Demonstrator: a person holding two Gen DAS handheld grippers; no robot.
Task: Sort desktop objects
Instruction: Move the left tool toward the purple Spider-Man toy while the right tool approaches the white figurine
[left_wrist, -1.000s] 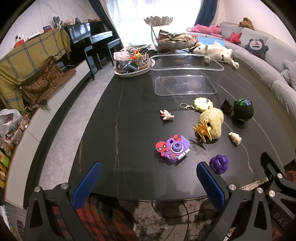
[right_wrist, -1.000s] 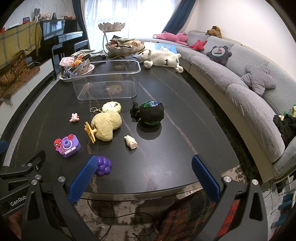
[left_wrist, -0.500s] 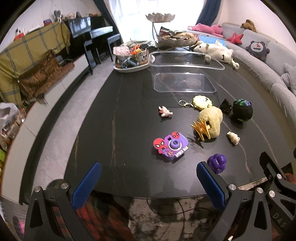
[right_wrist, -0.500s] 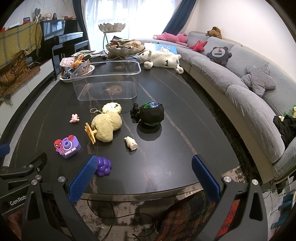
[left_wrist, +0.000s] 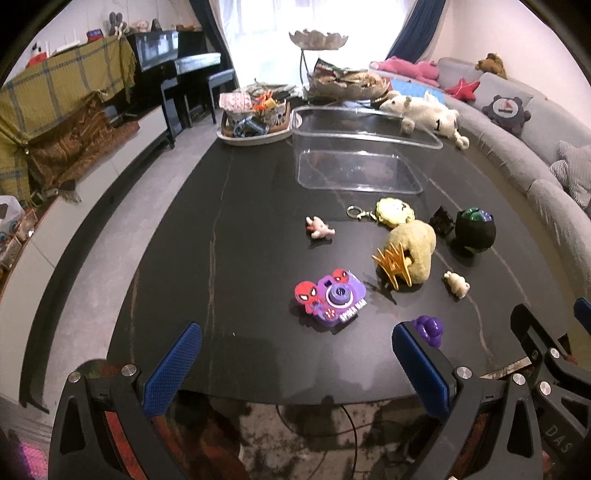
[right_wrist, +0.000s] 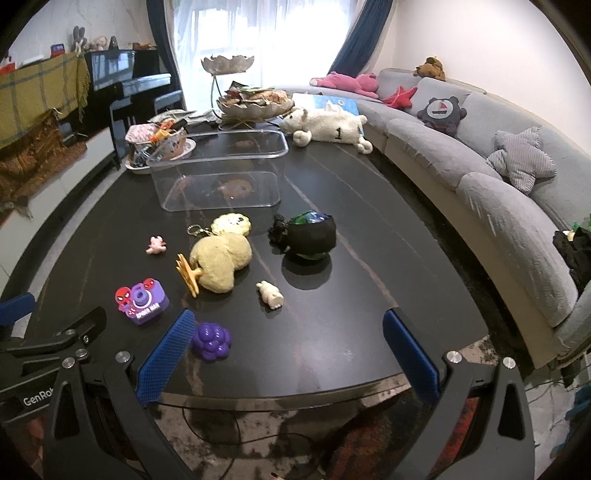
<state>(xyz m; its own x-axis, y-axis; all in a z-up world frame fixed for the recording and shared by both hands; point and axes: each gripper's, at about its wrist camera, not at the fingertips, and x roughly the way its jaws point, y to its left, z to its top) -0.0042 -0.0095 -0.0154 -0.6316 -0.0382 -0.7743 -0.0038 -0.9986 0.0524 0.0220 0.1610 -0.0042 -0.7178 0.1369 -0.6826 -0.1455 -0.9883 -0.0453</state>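
Two grippers, left gripper (left_wrist: 297, 363) and right gripper (right_wrist: 286, 352), both spread wide with nothing held, poised at the near edge of the black marble table (right_wrist: 369, 266). Nearest items: purple grape toy (right_wrist: 212, 340) just beside the right gripper's left finger; purple Spider-Man toy camera (left_wrist: 330, 298) ahead of the left gripper; small cream figurine (right_wrist: 271, 294); yellow claw hair clip (right_wrist: 188, 275) touching a tan plush (right_wrist: 221, 261). Farther out: pink figurine (left_wrist: 319, 228), yellow keychain (left_wrist: 391, 212), black pot with green contents (right_wrist: 312, 236), then the clear plastic bin (right_wrist: 221, 173), upright, mid-table, with a white plush bear (right_wrist: 328, 127) lying behind.
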